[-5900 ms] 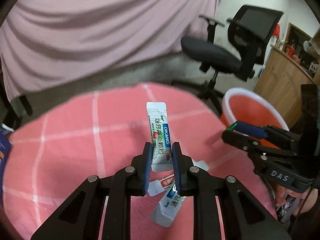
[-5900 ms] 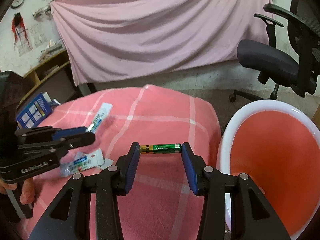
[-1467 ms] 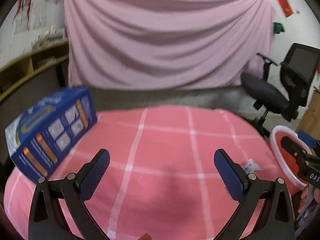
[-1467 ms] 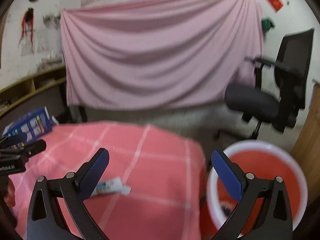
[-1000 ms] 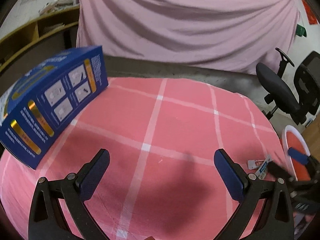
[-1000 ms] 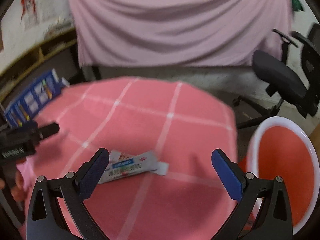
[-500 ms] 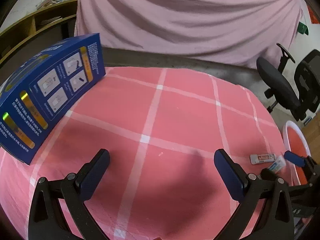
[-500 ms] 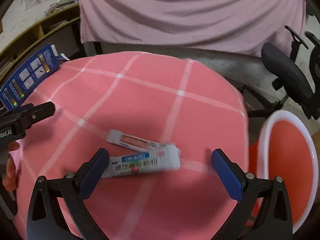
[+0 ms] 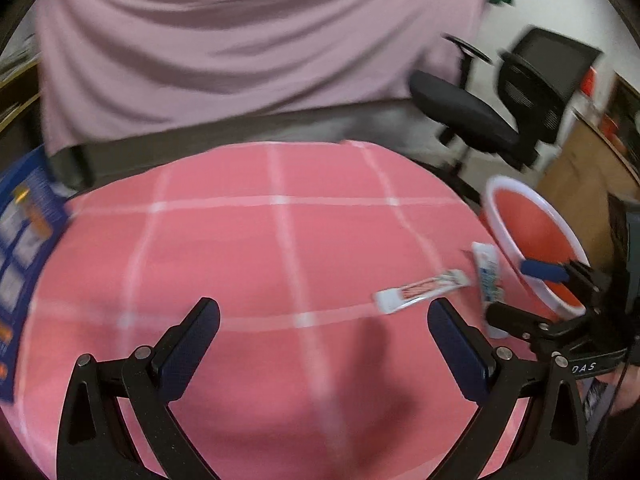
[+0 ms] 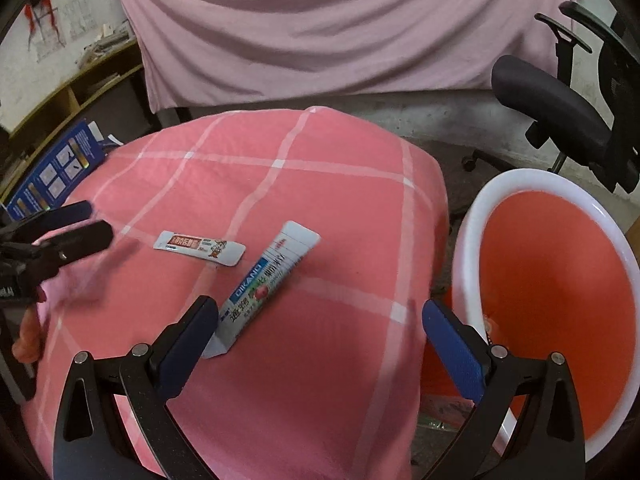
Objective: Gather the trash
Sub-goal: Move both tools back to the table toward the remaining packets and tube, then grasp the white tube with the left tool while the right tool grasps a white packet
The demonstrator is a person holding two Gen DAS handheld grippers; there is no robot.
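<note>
Sachets left: blue-print sachet (image 10: pixel 267 280) lies by right gripper (image 10: pixel 320 330) left finger, fingers wide apart, nothing held; red-print sachet (image 10: pixel 199 248) beyond; left gripper (image 9: pixel 322 338) also spread, empty; both on pink worktop (image 10: pixel 320 184) beside orange bin (image 10: pixel 560 280), likely a short drop

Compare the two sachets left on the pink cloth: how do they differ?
The blue-print sachet looks longer and lies diagonally, its near end by the open right gripper; the red-print sachet looks shorter and lies nearly crosswise, farther off toward the left gripper. The blue-print sachet carries blue lettering, the red-print sachet a red band and a cartoon figure. Both are flat white packets, ungripped, outside the bin.
</note>
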